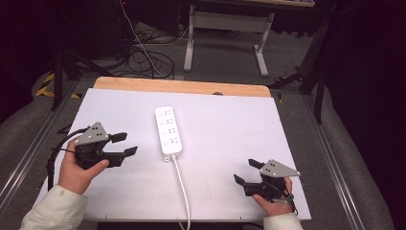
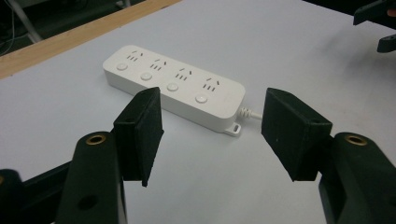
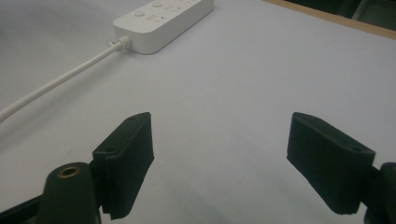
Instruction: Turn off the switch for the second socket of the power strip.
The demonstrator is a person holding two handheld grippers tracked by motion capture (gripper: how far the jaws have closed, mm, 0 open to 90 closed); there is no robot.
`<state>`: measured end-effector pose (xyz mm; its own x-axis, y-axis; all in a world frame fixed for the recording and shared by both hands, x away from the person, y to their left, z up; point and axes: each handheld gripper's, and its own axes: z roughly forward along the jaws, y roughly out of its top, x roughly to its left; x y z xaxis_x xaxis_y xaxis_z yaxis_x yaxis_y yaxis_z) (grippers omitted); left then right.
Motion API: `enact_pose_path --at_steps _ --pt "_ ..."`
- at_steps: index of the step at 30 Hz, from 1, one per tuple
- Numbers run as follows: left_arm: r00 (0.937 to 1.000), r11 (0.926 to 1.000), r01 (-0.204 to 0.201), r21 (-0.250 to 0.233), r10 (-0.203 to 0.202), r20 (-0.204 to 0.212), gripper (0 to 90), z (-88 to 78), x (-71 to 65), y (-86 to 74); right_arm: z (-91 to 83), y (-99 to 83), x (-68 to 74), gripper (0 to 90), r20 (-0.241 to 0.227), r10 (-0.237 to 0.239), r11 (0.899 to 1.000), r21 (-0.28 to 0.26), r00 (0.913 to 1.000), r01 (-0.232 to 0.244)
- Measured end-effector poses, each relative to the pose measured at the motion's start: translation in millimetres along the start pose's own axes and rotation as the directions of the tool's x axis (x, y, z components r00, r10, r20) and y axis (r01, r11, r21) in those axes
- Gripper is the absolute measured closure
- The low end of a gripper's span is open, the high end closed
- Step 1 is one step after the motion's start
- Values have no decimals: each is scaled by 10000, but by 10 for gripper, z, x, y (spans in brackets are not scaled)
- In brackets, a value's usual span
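A white power strip (image 1: 168,130) with several sockets and round buttons lies flat at the middle of the white table top (image 1: 230,124); its white cable (image 1: 182,187) runs toward the near edge. My left gripper (image 1: 124,144) hovers open to the strip's left, jaws pointing at it, nothing held. In the left gripper view the strip (image 2: 175,85) lies just past the wide-apart jaws. My right gripper (image 1: 246,171) rests open at the near right, empty. The right gripper view has the strip's cable end (image 3: 161,21) and the cable (image 3: 56,81) at upper left.
A wooden strip (image 1: 182,86) borders the table's far edge. Beyond it stand a white desk frame (image 1: 225,33) and loose cables on the floor (image 1: 143,57). Metal rails run along both table sides. The other gripper (image 2: 378,25) appears at the top right of the left gripper view.
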<state>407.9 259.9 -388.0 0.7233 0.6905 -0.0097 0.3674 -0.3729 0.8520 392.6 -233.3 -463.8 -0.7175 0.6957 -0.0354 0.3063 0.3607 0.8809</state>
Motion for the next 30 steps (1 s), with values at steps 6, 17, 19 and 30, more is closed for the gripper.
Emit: enact_pose_path --at_steps 6,17,19,30 --pt "10000 10000 -50 38 49 57 389 81 7 89 -1 1 2 230 10 -40 10000 21 10000 40" --pt "9995 9994 -276 194 272 173 389 261 11 255 0 1 7 229 -22 -73 10000 26 10000 73" --pt "9994 9992 -324 217 320 165 389 277 15 270 1 1 8 229 -30 -66 10000 36 10000 66" --pt "9971 9966 -705 429 692 310 442 488 21 408 5 -2 5 229 -29 -70 10000 54 10000 70"
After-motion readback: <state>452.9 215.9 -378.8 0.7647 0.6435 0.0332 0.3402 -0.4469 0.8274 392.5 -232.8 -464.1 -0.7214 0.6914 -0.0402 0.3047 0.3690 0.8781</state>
